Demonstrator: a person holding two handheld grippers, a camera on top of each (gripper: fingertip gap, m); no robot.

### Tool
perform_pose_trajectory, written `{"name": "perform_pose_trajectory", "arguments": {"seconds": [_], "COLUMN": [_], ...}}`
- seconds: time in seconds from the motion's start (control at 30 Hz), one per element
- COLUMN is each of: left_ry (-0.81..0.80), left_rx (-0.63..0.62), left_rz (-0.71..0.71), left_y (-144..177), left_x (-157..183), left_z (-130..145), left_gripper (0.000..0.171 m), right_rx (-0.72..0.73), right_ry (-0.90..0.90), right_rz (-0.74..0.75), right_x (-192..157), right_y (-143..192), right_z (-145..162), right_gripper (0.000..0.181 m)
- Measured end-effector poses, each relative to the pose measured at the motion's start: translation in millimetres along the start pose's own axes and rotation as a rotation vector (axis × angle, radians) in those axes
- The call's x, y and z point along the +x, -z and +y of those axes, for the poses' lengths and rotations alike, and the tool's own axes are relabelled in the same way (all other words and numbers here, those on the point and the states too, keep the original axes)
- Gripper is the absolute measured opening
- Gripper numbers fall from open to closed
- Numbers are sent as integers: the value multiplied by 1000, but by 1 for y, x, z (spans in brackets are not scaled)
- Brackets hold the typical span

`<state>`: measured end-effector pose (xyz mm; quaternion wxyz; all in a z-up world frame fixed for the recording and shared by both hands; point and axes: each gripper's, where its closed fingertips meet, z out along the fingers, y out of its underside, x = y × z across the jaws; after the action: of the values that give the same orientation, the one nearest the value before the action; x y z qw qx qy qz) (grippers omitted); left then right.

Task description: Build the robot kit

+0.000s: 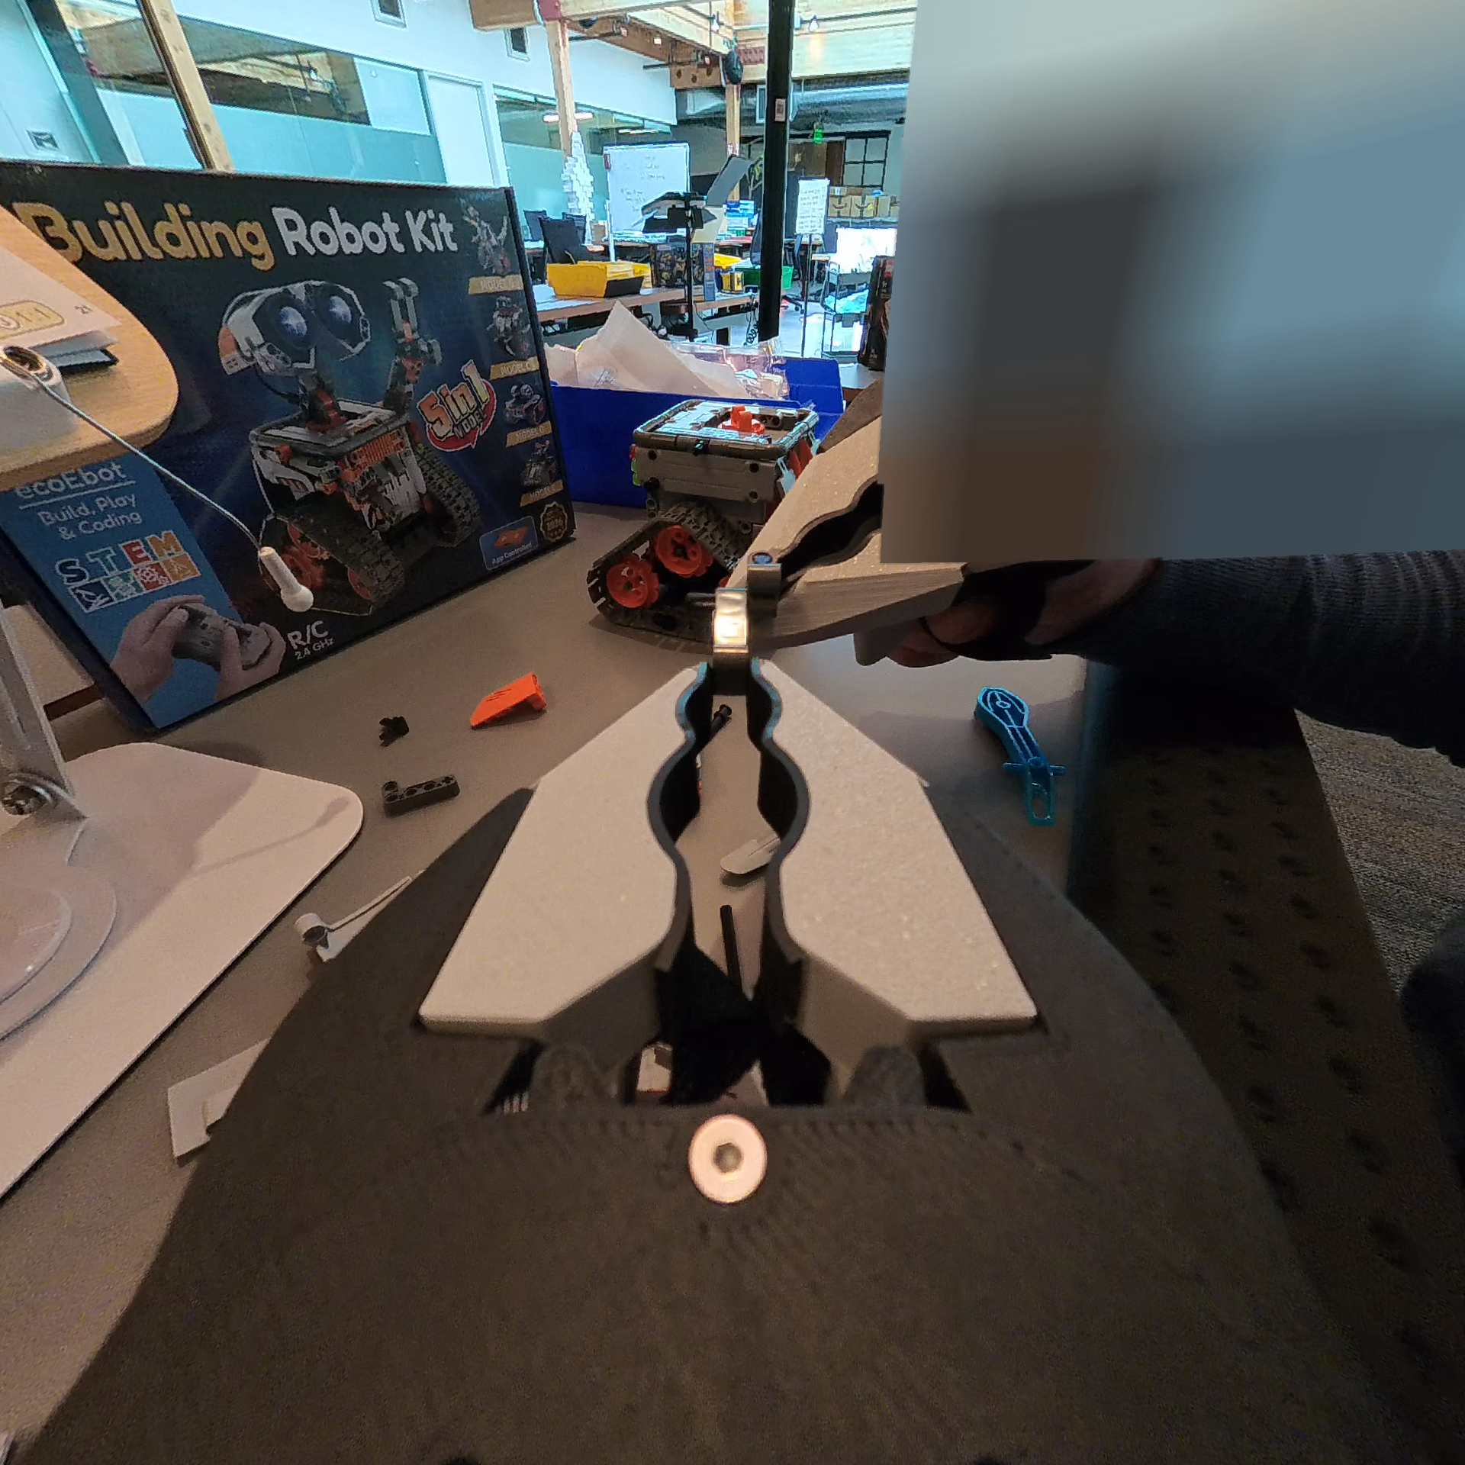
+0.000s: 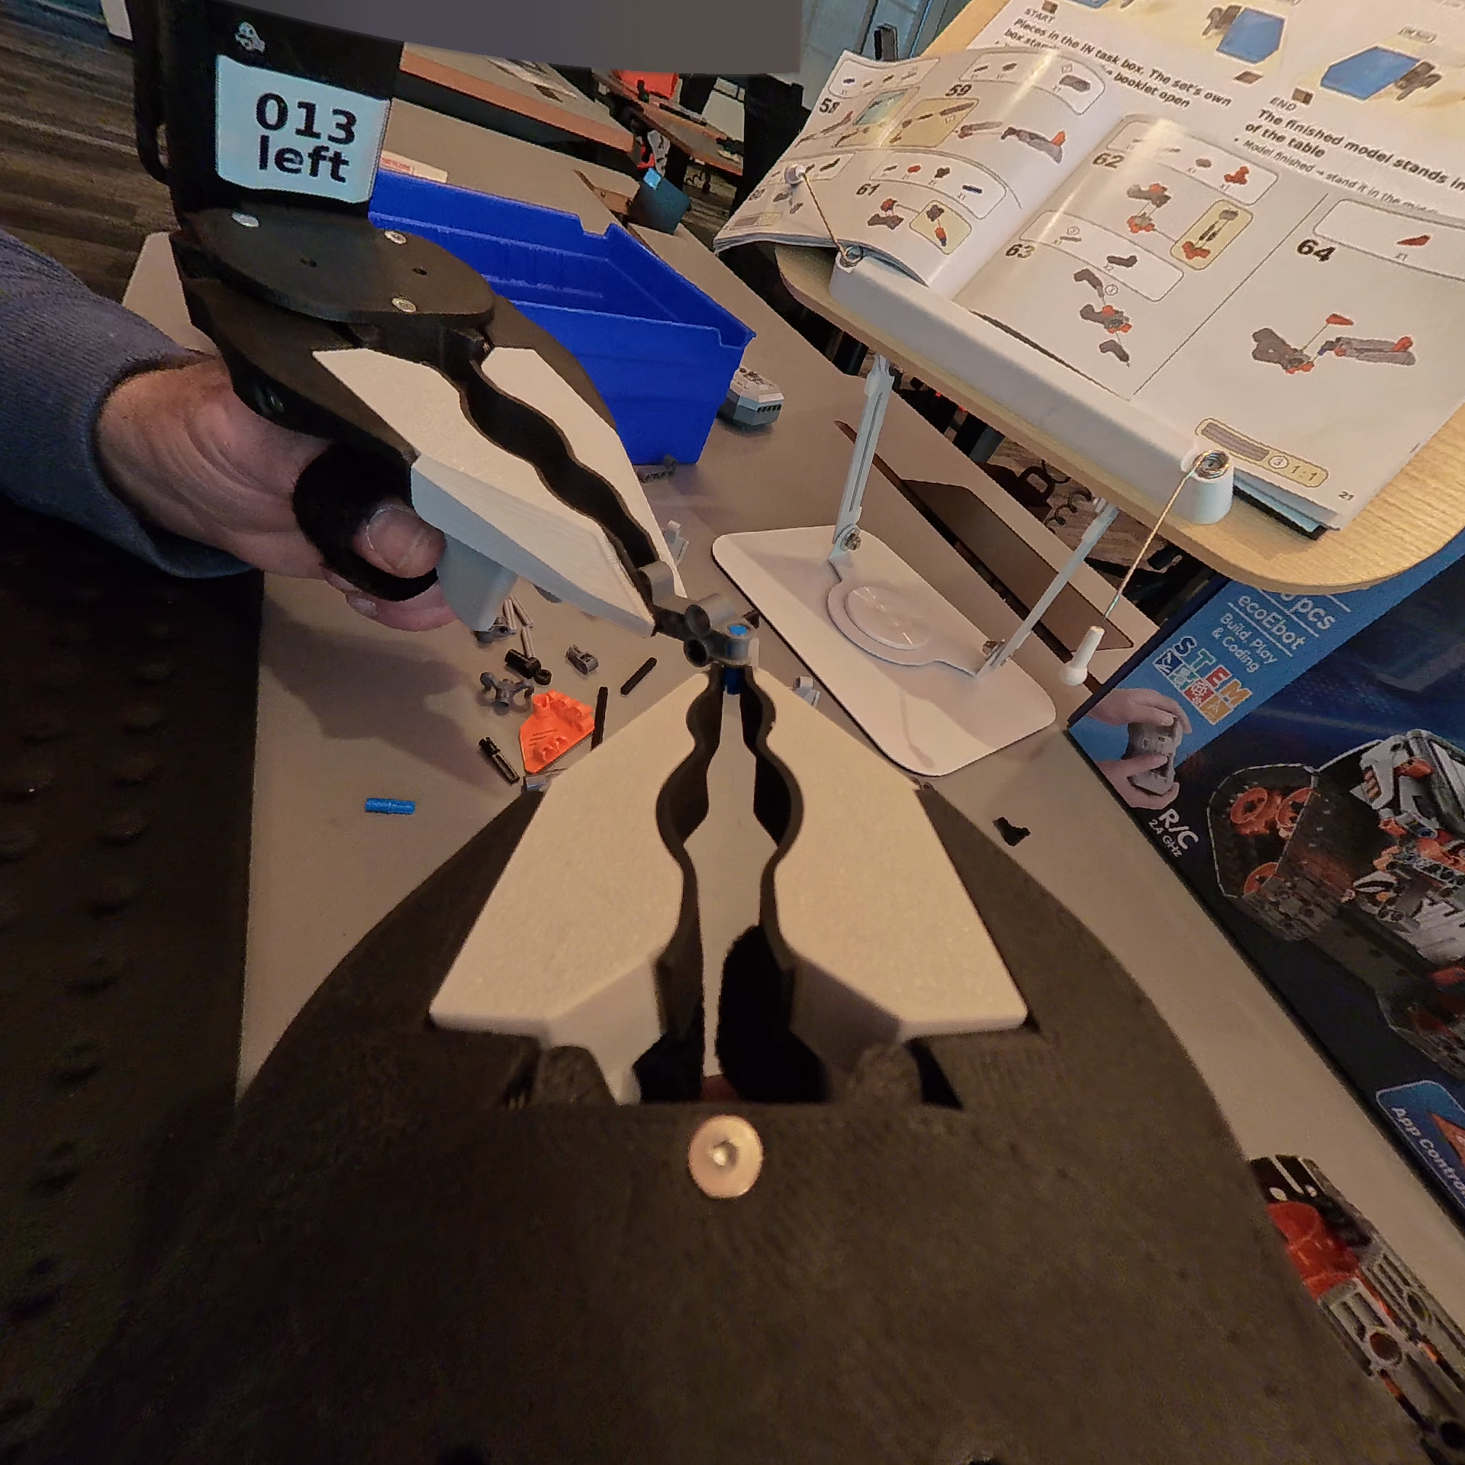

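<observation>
Small grey connector [image 1: 729, 626], upright, pinched in left gripper [image 1: 728, 674] tips; blue pin [image 2: 734, 678] through it, clamped in right gripper [image 2: 731, 674] tips.

The right gripper [image 2: 733, 662] pinches a blue pin [image 2: 737, 634]; at ten o'clock, the left gripper [image 2: 670, 614] seemingly grips the grey connector [image 2: 709, 622] on it.

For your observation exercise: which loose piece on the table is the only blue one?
The small blue pin, lying alone on the grey table, left of the orange piece; the other scattered pins are black or grey.
</observation>
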<state>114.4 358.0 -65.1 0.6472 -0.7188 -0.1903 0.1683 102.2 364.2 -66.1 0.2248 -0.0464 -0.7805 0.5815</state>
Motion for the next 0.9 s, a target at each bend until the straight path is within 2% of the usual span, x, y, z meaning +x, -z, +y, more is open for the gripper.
{"name": "perform_pose_trajectory", "arguments": {"seconds": [0.23,0.57,0.73,0.9], "left_ry": [-10,3,2,-155], "left_rx": [-3,-33,-225,-453], "left_rz": [0,39,192,252], "left_y": [-3,1,-4,-15], "left_x": [-1,-1,19,44], "left_z": [2,5,35,77], "left_gripper": [7,23,21,19], "right_rx": [1,23,-18,-120], "right_ry": [-6,-58,-84,-100], "right_rz": [5,25,-18,-104], "right_x": [2,18,22,9], "right_y": [3,26,48,60], "right_z": [0,1,19,48], "right_gripper": [2,2,2,2]}}
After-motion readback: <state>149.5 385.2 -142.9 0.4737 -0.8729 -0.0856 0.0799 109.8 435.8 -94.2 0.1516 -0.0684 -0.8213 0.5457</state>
